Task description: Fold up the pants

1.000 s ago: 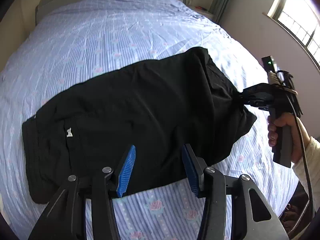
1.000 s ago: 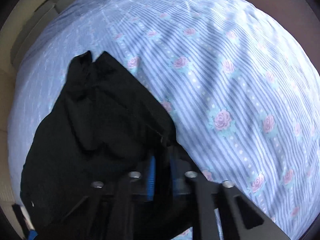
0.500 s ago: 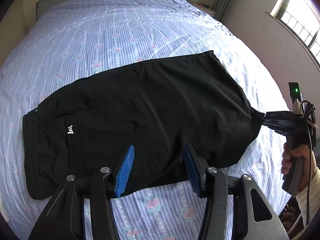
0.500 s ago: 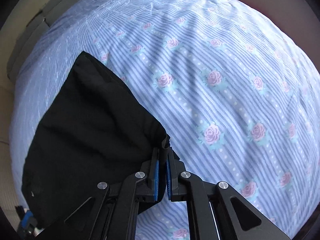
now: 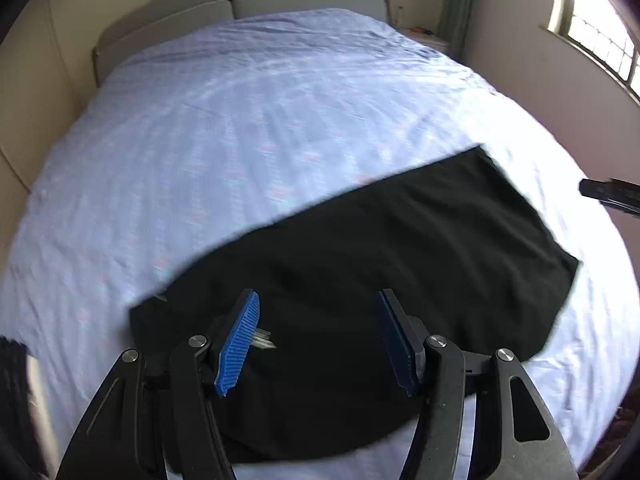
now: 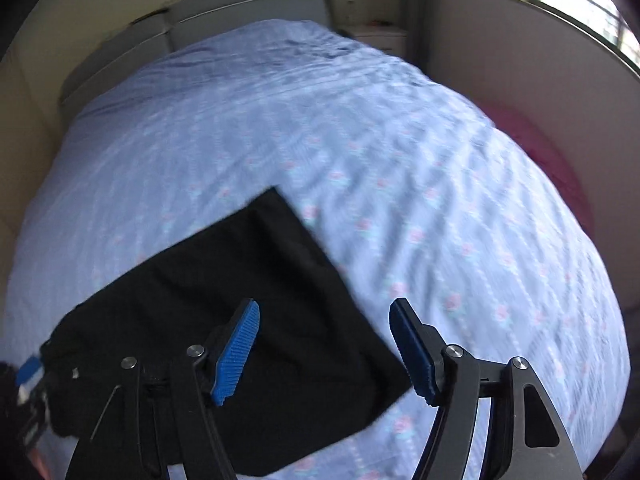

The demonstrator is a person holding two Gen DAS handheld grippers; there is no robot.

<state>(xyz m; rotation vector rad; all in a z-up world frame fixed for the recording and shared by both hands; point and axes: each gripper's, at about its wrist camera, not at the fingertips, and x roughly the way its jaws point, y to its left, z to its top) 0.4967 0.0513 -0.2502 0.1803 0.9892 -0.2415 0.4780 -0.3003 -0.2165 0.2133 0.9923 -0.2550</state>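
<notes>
Right wrist view: my right gripper has just sprung open, dropping the pants flat on the bed; left gripper also open, empty — next fold pending.

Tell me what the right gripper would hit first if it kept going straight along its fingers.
Most likely the black pants, near their right-hand edge: the right gripper hangs open above them, nothing between its jaws. Depth is unclear, so it might just land on the bed sheet beside that edge.

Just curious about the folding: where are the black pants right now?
The black pants lie flat on the flowered blue bedsheet at the near end of the bed, below both open grippers, held by neither.
</notes>
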